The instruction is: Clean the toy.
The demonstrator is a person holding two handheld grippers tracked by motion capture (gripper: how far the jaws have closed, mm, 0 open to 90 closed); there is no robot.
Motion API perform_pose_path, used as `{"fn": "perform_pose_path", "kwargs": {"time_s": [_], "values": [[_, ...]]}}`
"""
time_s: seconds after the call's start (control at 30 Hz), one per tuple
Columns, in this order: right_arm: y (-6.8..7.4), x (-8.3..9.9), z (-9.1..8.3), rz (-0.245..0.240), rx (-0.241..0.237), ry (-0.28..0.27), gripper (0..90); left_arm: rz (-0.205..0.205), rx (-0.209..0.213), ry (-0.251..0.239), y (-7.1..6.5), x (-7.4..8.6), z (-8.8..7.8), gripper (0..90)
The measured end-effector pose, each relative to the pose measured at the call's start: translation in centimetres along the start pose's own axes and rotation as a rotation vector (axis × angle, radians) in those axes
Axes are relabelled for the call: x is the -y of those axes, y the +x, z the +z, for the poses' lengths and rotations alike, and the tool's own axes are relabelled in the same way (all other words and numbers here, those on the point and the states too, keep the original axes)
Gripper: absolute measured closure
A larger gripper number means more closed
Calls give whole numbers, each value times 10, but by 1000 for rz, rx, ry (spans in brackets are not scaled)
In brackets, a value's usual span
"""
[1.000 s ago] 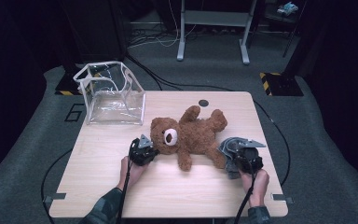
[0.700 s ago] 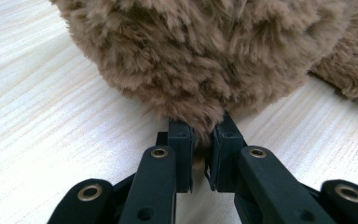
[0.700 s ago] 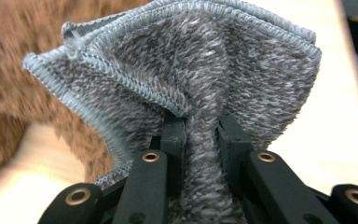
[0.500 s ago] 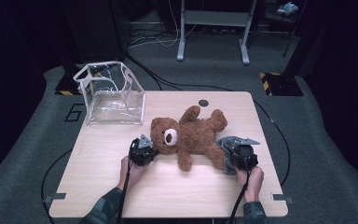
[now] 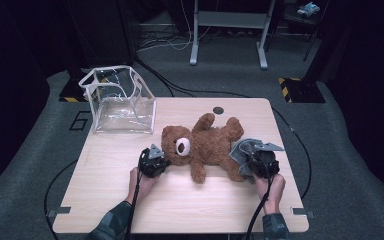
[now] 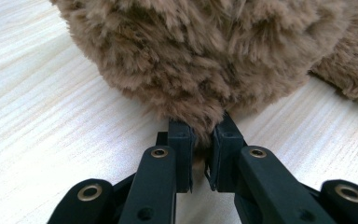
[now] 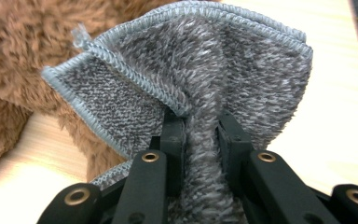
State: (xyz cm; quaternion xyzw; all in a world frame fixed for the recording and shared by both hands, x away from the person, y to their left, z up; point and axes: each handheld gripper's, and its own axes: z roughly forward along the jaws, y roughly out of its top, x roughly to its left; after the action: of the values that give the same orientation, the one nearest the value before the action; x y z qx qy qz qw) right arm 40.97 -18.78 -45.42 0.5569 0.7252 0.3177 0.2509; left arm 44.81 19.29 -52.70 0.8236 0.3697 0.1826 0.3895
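Pale wood table: fuzzy brown teddy bear, left tongs pinching fur, right tongs clamping grey cloth.

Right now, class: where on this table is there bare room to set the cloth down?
Free: the front strip of the table between the two forearms, and the left part below the clear bag. Crowded: the middle, where the teddy bear lies.

Brown plush teddy bear on its back mid-table, bunched grey knit cloth against its leg.
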Motion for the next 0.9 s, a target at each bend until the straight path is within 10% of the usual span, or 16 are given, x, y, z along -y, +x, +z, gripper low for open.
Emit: {"fn": "perform_pose_path", "kwargs": {"time_s": [0.33, 0.67, 0.9], "values": [[-9, 23, 15, 39, -5, 72, 755, -8, -3, 1, 0, 0, 0, 764], [-19, 24, -2, 52, -18, 11, 755, -61, -59, -3, 2, 2, -3, 222], [-20, 23, -10, 51, -20, -5, 754, -76, -69, -65, -13, -3, -26, 115]]}}
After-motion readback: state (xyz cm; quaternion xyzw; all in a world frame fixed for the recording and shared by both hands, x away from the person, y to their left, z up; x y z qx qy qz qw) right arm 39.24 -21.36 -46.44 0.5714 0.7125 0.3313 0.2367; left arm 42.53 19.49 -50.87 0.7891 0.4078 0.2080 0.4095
